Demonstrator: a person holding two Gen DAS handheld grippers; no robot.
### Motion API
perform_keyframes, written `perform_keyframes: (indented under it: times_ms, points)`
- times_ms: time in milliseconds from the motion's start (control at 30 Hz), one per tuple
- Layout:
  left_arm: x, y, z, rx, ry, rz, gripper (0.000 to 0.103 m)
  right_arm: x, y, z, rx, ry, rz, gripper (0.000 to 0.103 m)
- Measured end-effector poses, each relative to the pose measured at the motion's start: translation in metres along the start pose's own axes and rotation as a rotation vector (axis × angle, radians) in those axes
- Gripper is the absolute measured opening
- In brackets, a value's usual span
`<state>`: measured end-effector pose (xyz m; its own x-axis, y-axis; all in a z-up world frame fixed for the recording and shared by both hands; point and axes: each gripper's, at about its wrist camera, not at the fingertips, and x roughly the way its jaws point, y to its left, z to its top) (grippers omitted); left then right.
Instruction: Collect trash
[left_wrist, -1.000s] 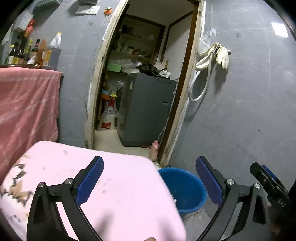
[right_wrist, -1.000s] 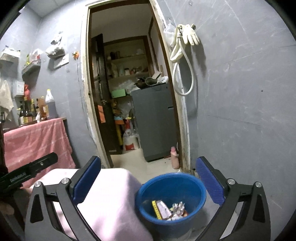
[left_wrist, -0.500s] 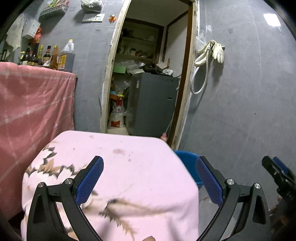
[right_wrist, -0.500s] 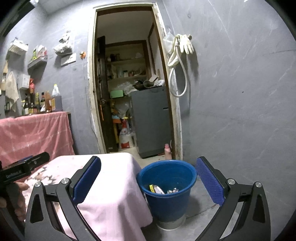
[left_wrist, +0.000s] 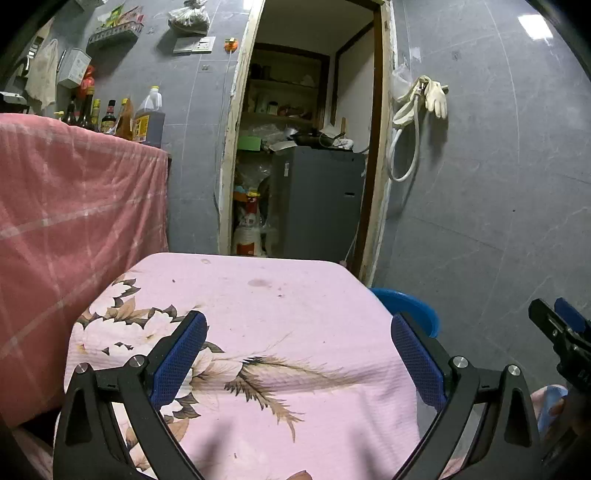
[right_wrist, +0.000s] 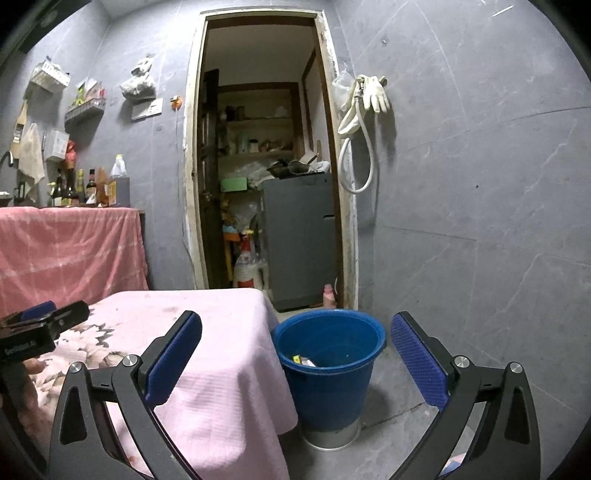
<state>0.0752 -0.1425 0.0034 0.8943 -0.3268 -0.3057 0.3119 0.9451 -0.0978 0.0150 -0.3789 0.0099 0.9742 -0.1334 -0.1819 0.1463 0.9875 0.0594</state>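
Observation:
A blue bucket (right_wrist: 328, 354) stands on the floor right of a small table under a pink floral cloth (right_wrist: 207, 332). Trash pieces (right_wrist: 304, 361) lie in its bottom. In the left wrist view only the bucket's rim (left_wrist: 410, 306) shows past the table (left_wrist: 258, 325). My left gripper (left_wrist: 297, 354) is open and empty above the cloth. My right gripper (right_wrist: 295, 354) is open and empty, in front of and above the bucket and the table's right edge. No trash shows on the cloth.
A counter draped in pink checked cloth (left_wrist: 74, 221) with bottles (left_wrist: 110, 118) stands at left. An open doorway (right_wrist: 266, 184) leads to a storeroom with a grey cabinet (right_wrist: 299, 236). A hose and gloves (right_wrist: 362, 110) hang on the grey wall.
Both grippers have pulled back and risen from the bucket. The table top now fills the left wrist view; the bucket looks smaller and farther in the right wrist view.

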Motion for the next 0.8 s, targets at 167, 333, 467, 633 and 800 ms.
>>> perform_keyframes:
  times_ms: [167, 333, 467, 633, 800]
  points:
    - [0.0001, 0.0046, -0.0021, -0.010, -0.001, 0.003, 0.098, 0.0009, 0.0002, -0.0007, 0.001, 0.005, 0.005, 0.103]
    - [0.0007, 0.0058, -0.0029, -0.004, -0.001, 0.011, 0.098, 0.0013, -0.0001, -0.0004, 0.000, 0.007, 0.005, 0.103]
    - [0.0007, 0.0047, -0.0034, -0.002, -0.002, 0.013, 0.098, 0.0009, -0.0004, -0.0010, 0.004, 0.005, 0.004, 0.103]
    - [0.0007, 0.0054, -0.0034, -0.005, 0.000, 0.012, 0.098, 0.0010, -0.0004, -0.0020, 0.006, 0.006, 0.004, 0.103]
    - [0.0003, 0.0067, -0.0039, -0.002, -0.003, 0.013, 0.098, 0.0006, 0.0000, -0.0019, 0.009, 0.005, 0.003, 0.103]
